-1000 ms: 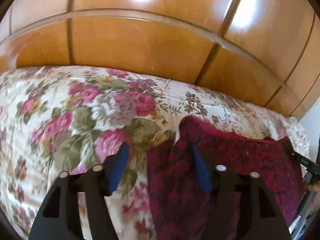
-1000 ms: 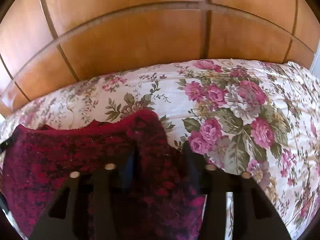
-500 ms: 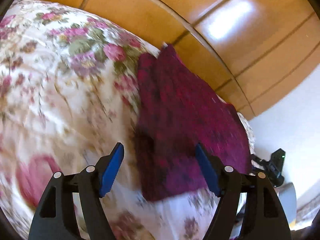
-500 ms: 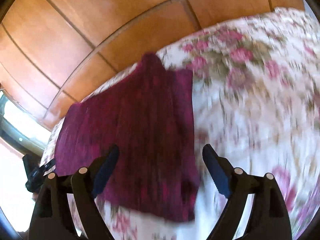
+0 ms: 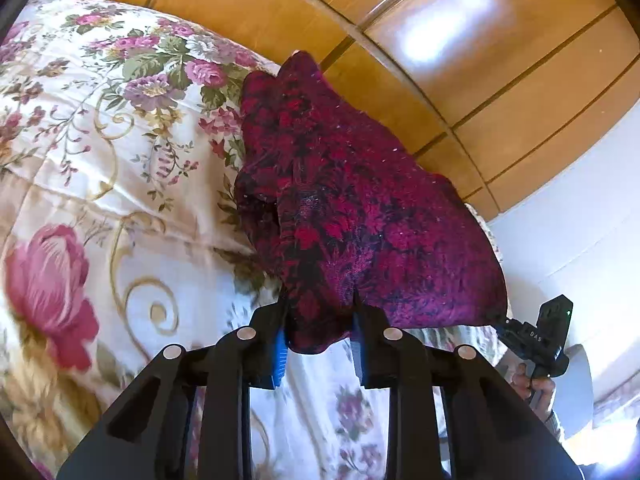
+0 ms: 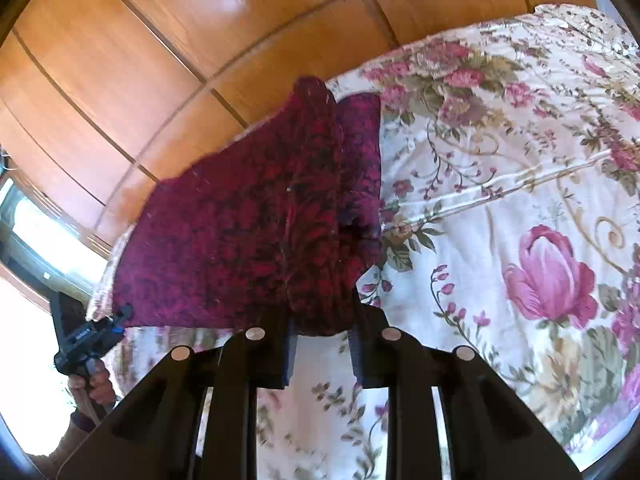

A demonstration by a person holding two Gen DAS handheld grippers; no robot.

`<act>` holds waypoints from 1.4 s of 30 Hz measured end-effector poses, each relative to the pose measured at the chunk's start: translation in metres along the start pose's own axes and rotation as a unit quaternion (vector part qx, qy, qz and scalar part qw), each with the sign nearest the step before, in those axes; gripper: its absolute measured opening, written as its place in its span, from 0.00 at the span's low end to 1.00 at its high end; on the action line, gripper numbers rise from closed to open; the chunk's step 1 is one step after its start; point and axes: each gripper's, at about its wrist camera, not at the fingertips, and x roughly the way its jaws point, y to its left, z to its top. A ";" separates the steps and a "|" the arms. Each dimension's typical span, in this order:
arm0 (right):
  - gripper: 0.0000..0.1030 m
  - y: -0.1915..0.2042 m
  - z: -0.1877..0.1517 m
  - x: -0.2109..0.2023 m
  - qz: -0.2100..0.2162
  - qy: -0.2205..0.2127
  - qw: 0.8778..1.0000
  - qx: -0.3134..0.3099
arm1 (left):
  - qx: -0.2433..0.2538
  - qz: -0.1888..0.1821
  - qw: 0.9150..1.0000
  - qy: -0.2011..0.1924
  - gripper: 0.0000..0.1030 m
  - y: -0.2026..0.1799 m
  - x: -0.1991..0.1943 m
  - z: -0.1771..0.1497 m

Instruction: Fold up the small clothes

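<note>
Both tools are clamped on near corners of the garment: the left gripper pinches its bunched corner at 6 o'clock in the left view, and the right gripper does likewise in the right view. The dark red knit lies on the floral bedspread by the wooden headboard, its near edge stretched between the grippers and its long axis running away toward 12 o'clock. This looks like a fold beginning; next, both corners should rise evenly and travel toward the far edge.
</note>
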 end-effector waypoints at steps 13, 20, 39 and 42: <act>0.44 -0.009 -0.046 -0.039 -0.021 0.036 0.999 -0.009 | 0.011 0.025 0.999 0.031 0.39 -0.004 -0.049 -0.052; 0.67 0.002 0.009 -0.029 -0.048 -0.029 0.998 -0.026 | 0.000 0.051 0.998 -0.031 0.60 0.002 -0.054 -0.009; 0.15 0.025 0.045 0.053 -0.199 -0.012 0.971 -0.134 | 0.031 0.127 0.991 -0.027 0.14 -0.004 0.023 0.053; 0.17 0.023 0.050 0.064 -0.210 -0.021 0.970 -0.123 | 0.040 0.151 0.987 -0.026 0.14 -0.008 0.026 0.054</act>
